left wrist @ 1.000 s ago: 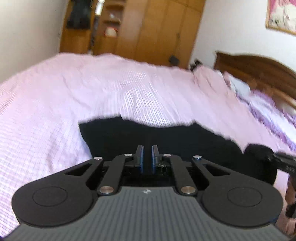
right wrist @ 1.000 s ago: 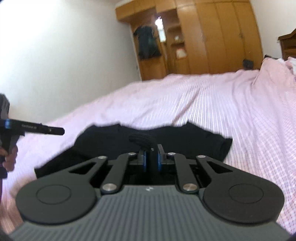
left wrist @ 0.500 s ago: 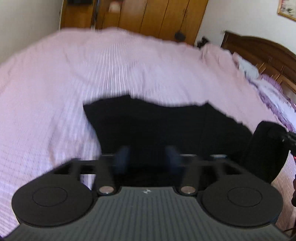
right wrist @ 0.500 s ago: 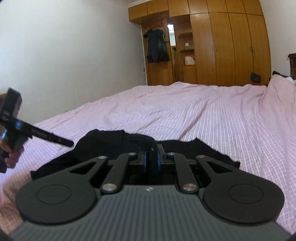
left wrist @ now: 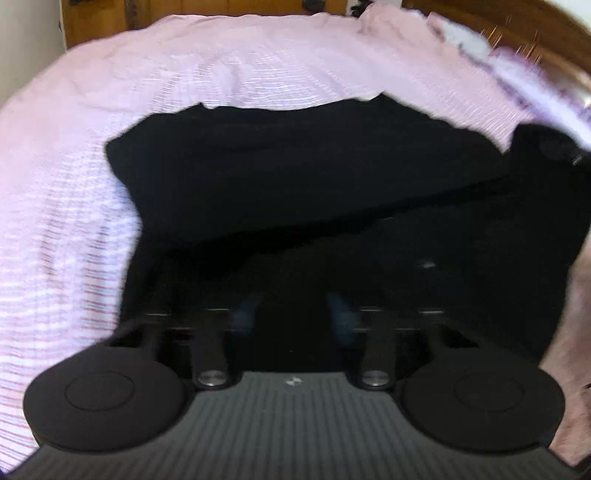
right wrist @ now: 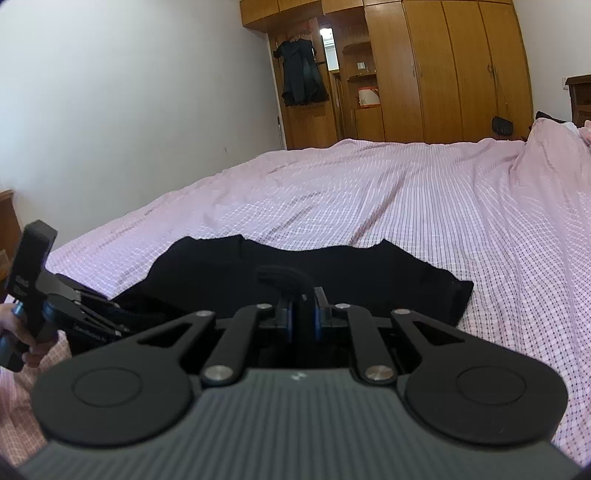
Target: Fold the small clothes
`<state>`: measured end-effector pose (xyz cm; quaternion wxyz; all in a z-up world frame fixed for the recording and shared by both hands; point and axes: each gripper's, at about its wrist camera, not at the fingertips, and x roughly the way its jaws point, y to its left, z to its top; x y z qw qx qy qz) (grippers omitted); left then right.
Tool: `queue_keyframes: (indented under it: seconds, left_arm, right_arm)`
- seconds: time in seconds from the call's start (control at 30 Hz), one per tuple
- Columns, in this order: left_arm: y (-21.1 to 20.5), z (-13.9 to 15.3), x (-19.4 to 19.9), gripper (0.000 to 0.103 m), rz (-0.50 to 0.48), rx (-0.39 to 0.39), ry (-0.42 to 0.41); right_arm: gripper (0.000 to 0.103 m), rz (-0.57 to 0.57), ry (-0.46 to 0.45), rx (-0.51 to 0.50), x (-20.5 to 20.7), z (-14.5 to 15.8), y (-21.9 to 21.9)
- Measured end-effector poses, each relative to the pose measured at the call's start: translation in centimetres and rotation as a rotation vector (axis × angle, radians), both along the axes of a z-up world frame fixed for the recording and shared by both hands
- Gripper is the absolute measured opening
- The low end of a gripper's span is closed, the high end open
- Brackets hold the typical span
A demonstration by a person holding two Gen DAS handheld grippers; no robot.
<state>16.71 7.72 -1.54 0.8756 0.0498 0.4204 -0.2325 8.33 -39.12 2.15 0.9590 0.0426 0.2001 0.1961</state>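
Observation:
A small black T-shirt [left wrist: 303, 166] lies on the pink striped bedspread [left wrist: 74, 184]; it also shows in the right wrist view [right wrist: 369, 273]. My left gripper [left wrist: 293, 310] is low over the shirt's near edge, its fingers apart and blurred, nothing between them. My right gripper [right wrist: 301, 314] is shut on a bunched fold of the black shirt [right wrist: 280, 277], held just above the bed. The left gripper shows at the left of the right wrist view [right wrist: 85, 314].
The pink bedspread [right wrist: 406, 199] stretches far ahead and to the right. A wooden wardrobe [right wrist: 443, 70] and a white wall [right wrist: 129, 92] stand beyond the bed. A wooden headboard [left wrist: 517, 26] is at the far right of the left wrist view.
My left gripper has opened and dropped down close over the shirt. My right gripper stays shut on the fold and has tilted up a little.

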Motion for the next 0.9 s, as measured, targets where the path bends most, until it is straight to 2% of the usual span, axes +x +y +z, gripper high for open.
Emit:
queue_keyframes:
  seconds: [0.03, 0.17, 0.3, 0.37, 0.53, 0.7, 0.9]
  left_arm:
    - [0.2, 0.2, -0.3, 0.009, 0.006, -0.022, -0.01]
    - [1.1, 2.2, -1.4, 0.009, 0.069, -0.087, -0.082]
    - [2.1, 5.6, -1.2, 0.009, 0.125, -0.116, -0.219]
    - [2.6, 7.2, -0.6, 0.009, 0.153, -0.128, -0.287]
    - [3.2, 9.9, 3.0, 0.009, 0.225, -0.158, -0.353]
    - [3.1, 10.2, 8.6, 0.009, 0.292, -0.155, -0.351]
    - [2.1, 5.9, 14.6, 0.009, 0.327, -0.068, -0.279]
  right_arm:
    - [0.013, -0.002, 0.001, 0.003, -0.1, -0.1, -0.1]
    - [0.013, -0.026, -0.024, 0.025, -0.5, 0.2, -0.4]
    - [0.013, -0.051, -0.081, 0.036, -0.4, 1.5, -0.7]
    - [0.013, -0.069, -0.111, 0.037, 0.1, 2.2, -0.6]
    - [0.009, -0.139, -0.162, 0.028, 3.0, 3.4, -0.4]
    - [0.009, -0.202, -0.153, -0.01, 8.0, 2.7, -0.2]
    - [0.009, -0.277, -0.042, -0.058, 15.0, -1.0, -0.2]
